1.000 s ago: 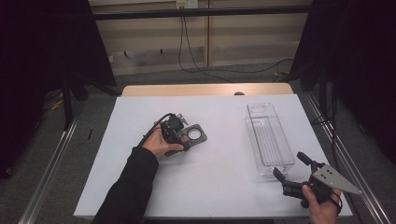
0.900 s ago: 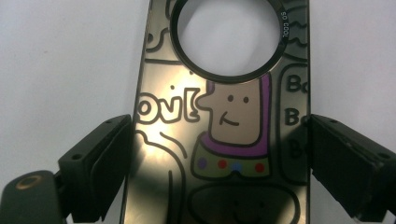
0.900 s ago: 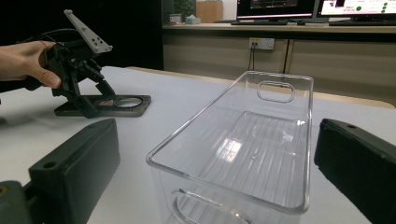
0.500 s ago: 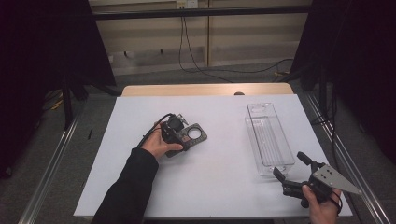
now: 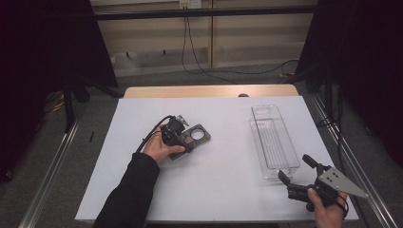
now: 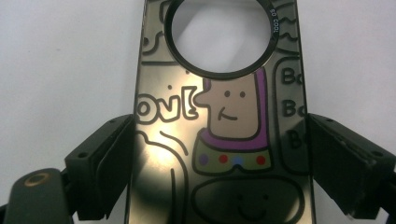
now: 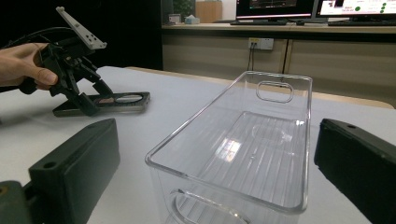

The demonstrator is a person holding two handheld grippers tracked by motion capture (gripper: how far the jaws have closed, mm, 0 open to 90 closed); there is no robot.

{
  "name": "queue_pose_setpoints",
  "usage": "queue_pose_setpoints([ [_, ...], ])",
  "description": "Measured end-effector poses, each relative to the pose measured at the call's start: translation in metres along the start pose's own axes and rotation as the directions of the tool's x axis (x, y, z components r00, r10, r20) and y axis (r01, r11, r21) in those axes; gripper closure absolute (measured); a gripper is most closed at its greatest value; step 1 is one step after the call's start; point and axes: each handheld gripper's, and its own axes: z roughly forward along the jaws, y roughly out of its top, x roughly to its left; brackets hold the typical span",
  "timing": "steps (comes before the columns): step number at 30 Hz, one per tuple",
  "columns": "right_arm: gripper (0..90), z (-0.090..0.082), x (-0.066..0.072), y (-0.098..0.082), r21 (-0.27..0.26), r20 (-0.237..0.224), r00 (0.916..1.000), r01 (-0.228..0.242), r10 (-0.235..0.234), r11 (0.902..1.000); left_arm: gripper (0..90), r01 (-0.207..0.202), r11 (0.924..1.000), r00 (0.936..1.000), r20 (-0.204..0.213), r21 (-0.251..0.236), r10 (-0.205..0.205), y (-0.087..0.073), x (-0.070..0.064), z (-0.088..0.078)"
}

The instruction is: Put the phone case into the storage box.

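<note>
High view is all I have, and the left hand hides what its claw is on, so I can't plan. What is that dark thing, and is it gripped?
Observer: It is a phone case printed with cartoon figures, with a round hole near one end. The left claw has its pads against the two long edges.
Operator: Lifted or down?
Observer: Down. The right gripper view shows it lying flat on the table.
Operator: And the right claw?
Observer: Its own view shows the jaws wide apart, with the near end of the clear bin ahead between them, untouched.
</note>
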Motion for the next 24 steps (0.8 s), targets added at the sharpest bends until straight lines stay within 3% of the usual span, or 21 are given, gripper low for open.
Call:
queue_pose_setpoints([
  [1,0.0,0.0,0.0,0.0,0.0,0.0,1.0,0.001,-0.001,1.0,12.5,-0.022,0.9997,0.9998,0.002,0.006,0.022,0.0,0.001,-0.002],
  [3,0.0,0.0,0.0,0.0,0.0,0.0,1.0,0.001,-0.001,1.0,12.5,-0.009,0.9999,0.9999,-0.006,-0.015,0.009,-0.002,0.0,-0.002],
  [6,0.0,0.0,0.0,0.0,0.0,0.0,1.0,0.0,0.0,1.0,12.5,-0.023,0.9995,0.9997,-0.008,-0.024,0.022,-0.002,-0.002,-0.005],
  [11,0.0,0.0,0.0,0.0,-0.001,0.0,1.0,0.002,-0.002,1.0,12.5,-0.029,0.9941,0.9992,-0.029,-0.105,0.026,-0.004,-0.004,-0.013],
  [14,0.0,0.0,0.0,0.0,-0.002,0.001,1.0,0.001,-0.001,1.0,12.5,-0.018,0.9869,0.9991,-0.041,-0.16,0.012,-0.007,-0.006,-0.017],
  [17,0.0,0.0,0.0,0.0,-0.002,0.002,1.0,0.002,-0.002,1.0,12.4,-0.039,0.9779,0.9979,-0.058,-0.206,0.027,-0.012,-0.007,-0.018],
  [20,0.0,0.0,0.0,0.0,-0.002,0.003,1.0,0.004,-0.004,1.0,12.4,-0.056,0.9745,0.9973,-0.059,-0.217,0.044,-0.018,-0.006,-0.018],
  [22,0.0,0.0,0.0,0.0,-0.001,0.002,1.0,0.002,-0.002,1.0,12.4,-0.034,0.9676,0.9984,-0.052,-0.25,0.022,-0.021,-0.006,-0.018],
  [24,0.0,0.0,0.0,0.0,-0.001,0.002,1.0,0.002,-0.002,1.0,12.4,-0.037,0.966,0.9981,-0.057,-0.256,0.023,-0.023,-0.005,-0.02],
])
